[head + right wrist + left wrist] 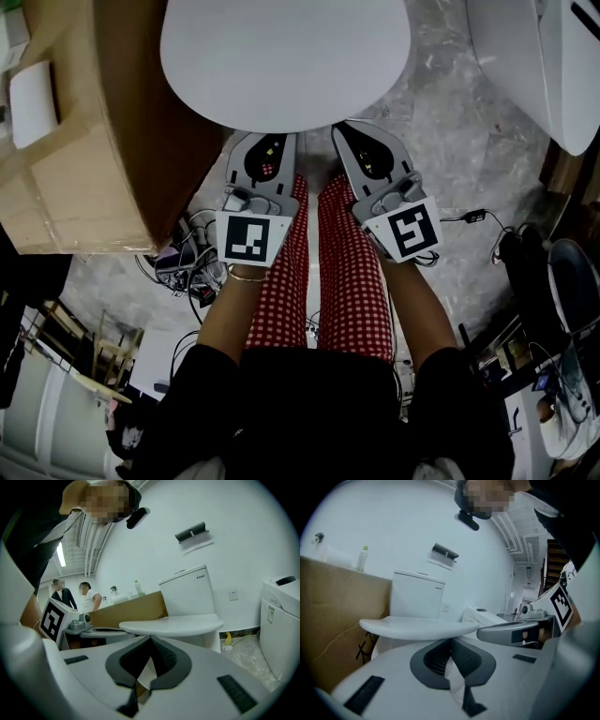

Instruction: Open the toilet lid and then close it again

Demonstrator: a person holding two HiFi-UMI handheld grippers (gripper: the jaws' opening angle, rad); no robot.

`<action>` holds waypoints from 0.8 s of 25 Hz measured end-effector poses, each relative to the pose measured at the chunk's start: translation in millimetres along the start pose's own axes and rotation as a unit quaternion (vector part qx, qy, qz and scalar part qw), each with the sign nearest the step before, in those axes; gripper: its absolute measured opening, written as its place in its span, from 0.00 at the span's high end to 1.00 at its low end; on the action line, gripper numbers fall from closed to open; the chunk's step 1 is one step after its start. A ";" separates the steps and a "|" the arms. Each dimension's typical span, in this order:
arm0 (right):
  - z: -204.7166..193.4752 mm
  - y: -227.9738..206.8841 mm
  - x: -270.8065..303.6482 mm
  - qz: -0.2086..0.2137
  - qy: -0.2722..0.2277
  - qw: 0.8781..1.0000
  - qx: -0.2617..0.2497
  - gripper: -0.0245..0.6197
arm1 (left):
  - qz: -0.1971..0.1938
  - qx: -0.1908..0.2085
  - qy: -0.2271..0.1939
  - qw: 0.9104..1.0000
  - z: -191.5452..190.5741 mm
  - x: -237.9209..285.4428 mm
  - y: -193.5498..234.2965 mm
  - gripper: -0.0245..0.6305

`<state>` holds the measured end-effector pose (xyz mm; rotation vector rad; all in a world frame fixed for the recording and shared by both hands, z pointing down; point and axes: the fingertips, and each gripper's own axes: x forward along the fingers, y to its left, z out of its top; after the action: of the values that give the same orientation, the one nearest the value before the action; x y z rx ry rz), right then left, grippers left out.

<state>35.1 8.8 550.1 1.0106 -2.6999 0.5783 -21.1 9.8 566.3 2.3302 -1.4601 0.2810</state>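
Cardboard box (84, 141): we note it at far left, just beside the toilet, with its top flaps shut.
Cables (187, 262): a tangle on the floor below the box, beside the person's left wrist.
Left gripper (273, 141): we read its jaws as brought together at the tips with nothing between them. The tips sit at the front rim of the lid, and from its own camera they lie just under that rim.
Toilet lid (281, 56): white oval, lying flat and down, top centre, with the tank (417, 595) upright behind it.
Legs (352, 281): red checked trousers, standing between the two grippers and facing the bowl.
Right gripper (354, 131): we see its jaws closed tip to tip and empty, at the lid's front rim beside the left one.
Second toilet (553, 66): white, at far right, well apart from the lid.
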 end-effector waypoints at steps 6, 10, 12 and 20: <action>17.3 -1.6 3.0 -0.003 -0.007 1.000 -0.002 0.93 | -0.003 0.005 -0.017 1.000 21.7 -0.5 -1.2 0.96; 38.0 -2.8 5.1 -0.001 -0.032 0.999 0.004 0.93 | -0.010 0.014 -0.026 1.000 39.9 3.8 -0.9 0.96; 44.2 -3.7 7.4 -0.002 -0.035 0.999 0.002 0.93 | -0.009 0.012 -0.031 0.999 47.2 5.1 0.9 0.96; 62.1 -10.0 10.9 -0.014 -0.036 0.999 -0.002 0.93 | -0.009 0.018 -0.042 0.999 70.9 7.5 2.6 0.96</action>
<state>30.6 -31.0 500.3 1.0861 -2.7425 0.5415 -22.2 -26.8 505.0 2.4088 -1.4841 0.2085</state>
